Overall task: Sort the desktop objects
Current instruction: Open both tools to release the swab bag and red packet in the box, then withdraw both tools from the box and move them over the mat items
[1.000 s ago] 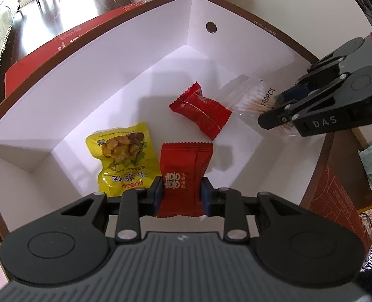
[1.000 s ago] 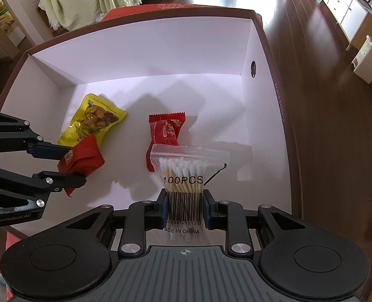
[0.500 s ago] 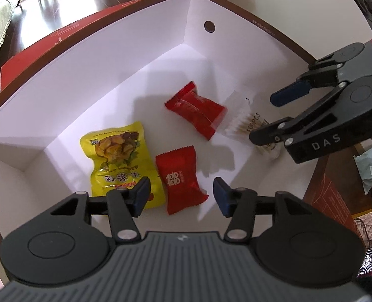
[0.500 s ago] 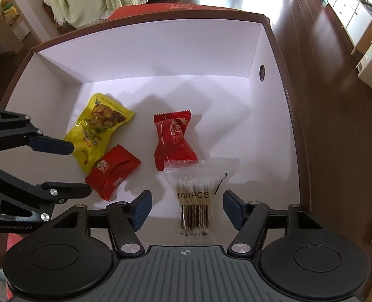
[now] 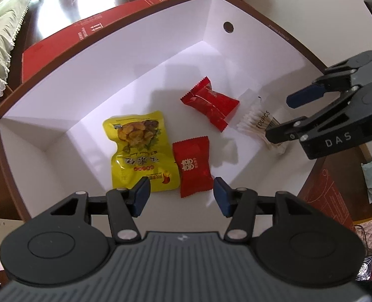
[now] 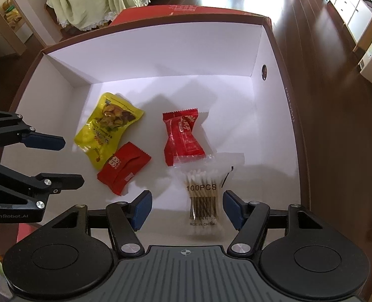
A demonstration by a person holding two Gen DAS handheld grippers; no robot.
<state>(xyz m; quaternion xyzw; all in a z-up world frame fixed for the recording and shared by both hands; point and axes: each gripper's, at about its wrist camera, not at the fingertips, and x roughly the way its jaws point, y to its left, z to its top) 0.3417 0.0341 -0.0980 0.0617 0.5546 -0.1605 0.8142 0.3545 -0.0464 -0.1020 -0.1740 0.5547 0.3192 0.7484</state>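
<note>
Your left gripper [image 5: 181, 196] is spread wide and holds nothing; the small red packet [image 5: 193, 169] lies flat on the box [image 5: 140, 58] floor just past its fingertips, at about 12 o'clock from them, its edge touching the yellow snack bag [image 5: 139, 148] at its 9 o'clock. A second red packet [image 5: 209, 103], printed with white characters, sits farther in at roughly 1 o'clock. Your right gripper [image 6: 187, 207] is likewise wide apart and empty, with the clear bag of cotton swabs [image 6: 202, 200], marked "100PCS" over a barcode, lying between its fingers; whether the bag's top edge overlaps the larger red packet [image 6: 183, 136] is hard to tell.

A second ago you had both items pinched, the small packet in the left and the swabs in the right. Since half a second ago both grippers have drawn back a little, and all four things rest inside the white-lined box.
</note>
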